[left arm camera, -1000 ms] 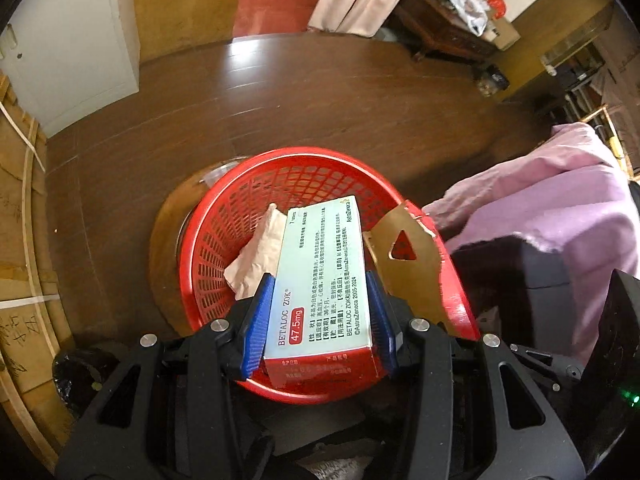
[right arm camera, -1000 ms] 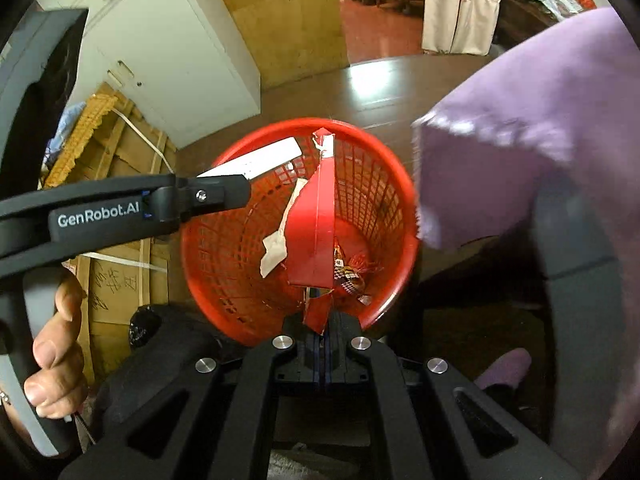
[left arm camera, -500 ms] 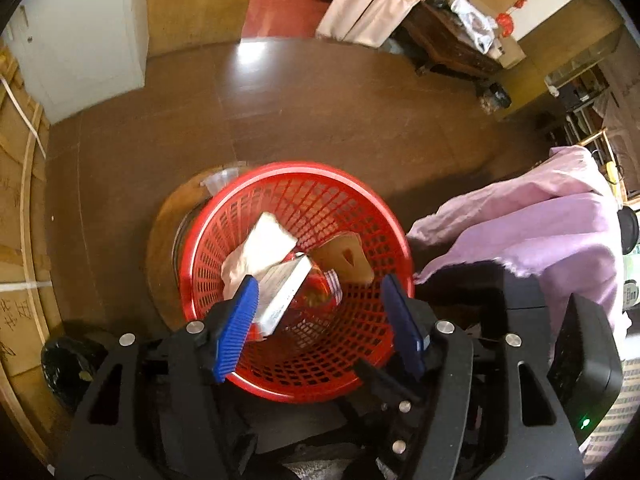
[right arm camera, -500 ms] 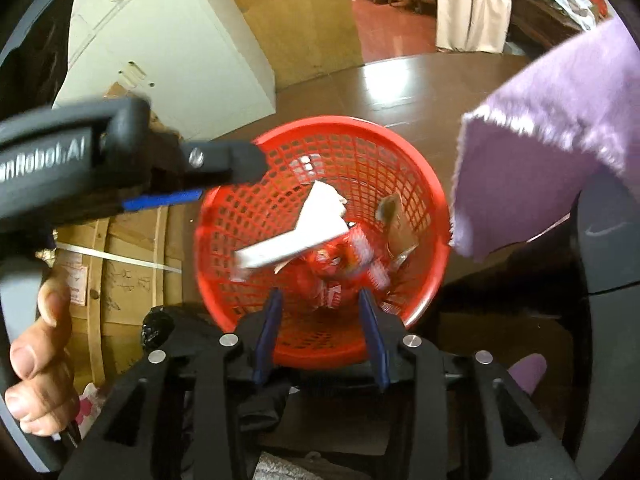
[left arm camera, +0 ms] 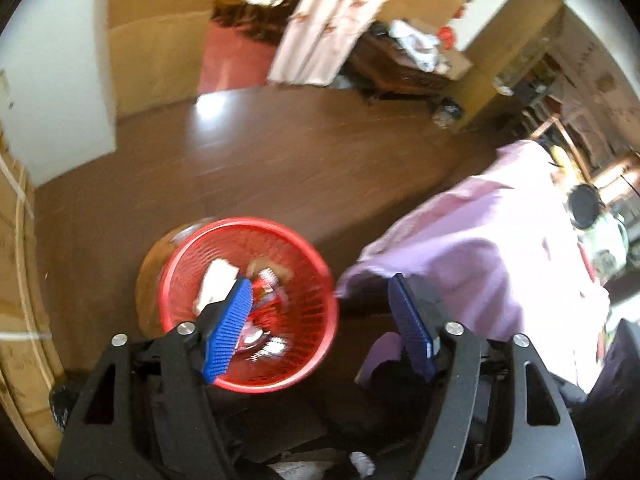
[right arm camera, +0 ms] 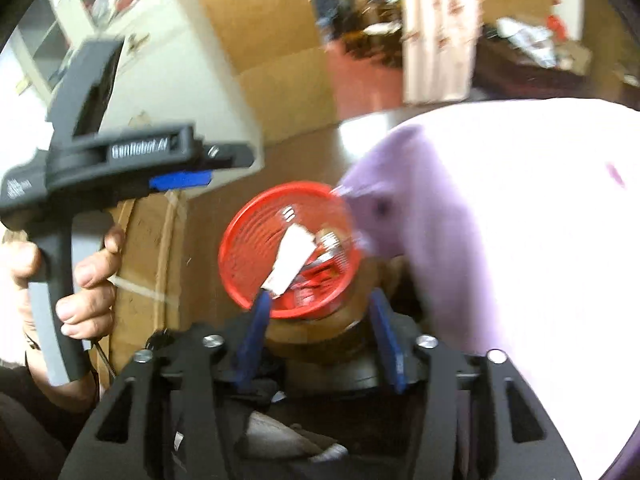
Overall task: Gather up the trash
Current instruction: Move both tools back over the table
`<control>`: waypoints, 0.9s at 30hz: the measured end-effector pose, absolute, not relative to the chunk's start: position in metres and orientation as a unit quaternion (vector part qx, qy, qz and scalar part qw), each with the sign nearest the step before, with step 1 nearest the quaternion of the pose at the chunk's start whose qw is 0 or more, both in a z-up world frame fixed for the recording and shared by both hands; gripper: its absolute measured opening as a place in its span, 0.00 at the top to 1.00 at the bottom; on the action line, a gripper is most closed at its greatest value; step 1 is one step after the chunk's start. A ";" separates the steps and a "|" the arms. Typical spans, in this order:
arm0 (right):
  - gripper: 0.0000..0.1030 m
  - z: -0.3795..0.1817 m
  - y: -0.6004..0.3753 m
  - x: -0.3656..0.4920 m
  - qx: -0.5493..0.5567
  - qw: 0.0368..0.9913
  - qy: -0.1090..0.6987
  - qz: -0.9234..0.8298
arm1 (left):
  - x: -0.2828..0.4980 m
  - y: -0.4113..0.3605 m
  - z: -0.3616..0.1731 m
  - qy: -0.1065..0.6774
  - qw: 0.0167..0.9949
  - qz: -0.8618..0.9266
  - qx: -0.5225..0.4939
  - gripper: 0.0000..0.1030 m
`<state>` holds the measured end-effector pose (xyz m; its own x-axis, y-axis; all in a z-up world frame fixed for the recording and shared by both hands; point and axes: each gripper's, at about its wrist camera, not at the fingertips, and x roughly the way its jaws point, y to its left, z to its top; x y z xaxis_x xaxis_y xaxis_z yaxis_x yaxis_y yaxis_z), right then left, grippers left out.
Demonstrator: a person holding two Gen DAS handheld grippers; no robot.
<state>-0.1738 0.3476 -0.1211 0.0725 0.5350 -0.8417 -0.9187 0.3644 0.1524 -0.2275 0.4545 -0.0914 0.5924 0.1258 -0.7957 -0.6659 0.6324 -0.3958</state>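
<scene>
A red mesh basket [left arm camera: 304, 368] stands on a round wooden stool on the floor; it also shows in the right wrist view [right arm camera: 240, 256]. Inside lie a white medicine box [right arm camera: 290, 264], a white paper scrap [left arm camera: 216, 284] and red wrappers [left arm camera: 268, 300]. My left gripper [left arm camera: 320, 316] is open and empty, raised above the basket's right side. My right gripper [right arm camera: 320, 316] is open and empty, raised above the basket's near rim. The left gripper's body [right arm camera: 120, 164] and the hand holding it show at the left of the right wrist view.
A pink-purple cloth [left arm camera: 480, 248] covers furniture right of the basket [right arm camera: 480, 220]. A white cabinet [left arm camera: 52, 80] and wooden boards [left arm camera: 20, 280] stand at the left. Brown floor [left arm camera: 280, 148] stretches beyond the basket toward a curtain [left arm camera: 332, 20] and cluttered wooden furniture [left arm camera: 404, 64].
Both grippers opened and dropped their loads into the basket: the left let go of the medicine box, the right the red wrapper. Both have since lifted up and away from the basket.
</scene>
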 end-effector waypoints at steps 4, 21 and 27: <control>0.35 -0.074 0.284 -0.161 -0.190 0.759 0.388 0.486 | -0.205 0.419 -0.059 0.373 0.848 0.193 -0.322 0.29; 0.24 -0.049 0.025 -0.056 -0.042 0.895 0.372 0.244 | -0.067 0.213 -0.015 0.406 0.903 0.036 -0.136 0.22; 0.21 -0.057 -0.040 -0.032 -0.003 0.908 0.376 0.184 | -0.021 0.153 -0.020 0.419 0.904 0.001 -0.089 0.21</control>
